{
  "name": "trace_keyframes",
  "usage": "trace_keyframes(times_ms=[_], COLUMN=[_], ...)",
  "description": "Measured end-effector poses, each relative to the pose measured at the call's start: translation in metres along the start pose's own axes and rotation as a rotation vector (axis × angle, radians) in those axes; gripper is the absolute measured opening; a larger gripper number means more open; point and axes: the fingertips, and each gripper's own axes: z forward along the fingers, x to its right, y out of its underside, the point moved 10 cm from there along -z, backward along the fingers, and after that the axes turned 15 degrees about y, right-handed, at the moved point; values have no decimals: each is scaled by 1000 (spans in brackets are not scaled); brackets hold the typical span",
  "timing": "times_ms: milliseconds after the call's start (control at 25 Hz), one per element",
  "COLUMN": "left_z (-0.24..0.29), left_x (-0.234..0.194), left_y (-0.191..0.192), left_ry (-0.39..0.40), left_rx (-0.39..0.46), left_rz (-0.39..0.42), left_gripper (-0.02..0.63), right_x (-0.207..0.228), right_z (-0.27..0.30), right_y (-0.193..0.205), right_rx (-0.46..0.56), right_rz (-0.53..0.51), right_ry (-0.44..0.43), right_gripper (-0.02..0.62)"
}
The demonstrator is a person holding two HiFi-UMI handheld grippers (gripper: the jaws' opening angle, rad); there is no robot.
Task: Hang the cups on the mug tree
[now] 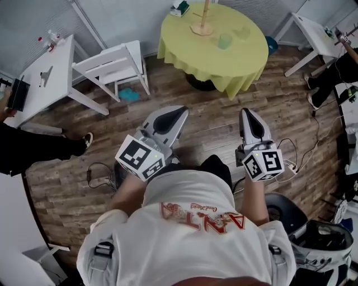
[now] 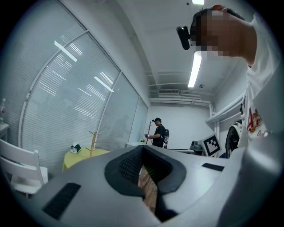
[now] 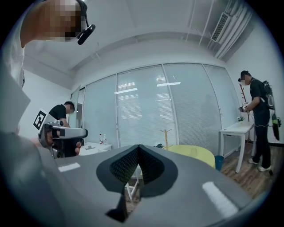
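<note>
Both the left gripper (image 1: 182, 111) and the right gripper (image 1: 248, 112) have their fingers together on nothing, while the cups (image 1: 225, 40) stand beside the mug tree (image 1: 202, 22) on the table (image 1: 187, 51), well ahead and slightly nearer to the right one.

Red letters reading "ANTA" stand upside down on the person's white shirt (image 1: 193, 234).

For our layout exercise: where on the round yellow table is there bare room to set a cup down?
The near half of the table, between the cups and the front edge, is bare, as is the left side in front of the tissue box. The far side is crowded: mug tree, tissue box and cups.
</note>
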Motion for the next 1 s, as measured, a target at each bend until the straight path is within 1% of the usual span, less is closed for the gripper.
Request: trace_keyframes(times_ms=[200,360,520,720,1000], left_z=[-15,-9,2,33,100], left_x=[-12,-19,-34,-55,-86], left_y=[3,7,8,2,-7], left_ry=[-5,3,-14,-26,-65], left_rx=[17,6,-1,-8,-26], left_rz=[-27,-44,-53,-41,-10], left_gripper=[8,8,8,8,8], right_x=[-14,-10,-1,27,89], right_z=[6,21,45,81,140], right_y=[-2,-2,4,-2,-9], right_rx=[-15,-24,-43,-33,-21], right_rz=[-32,-31,-27,-15,18], right_ry=[-2,-3,-25,-36,-62], right_gripper=[2,2,2,2,2])
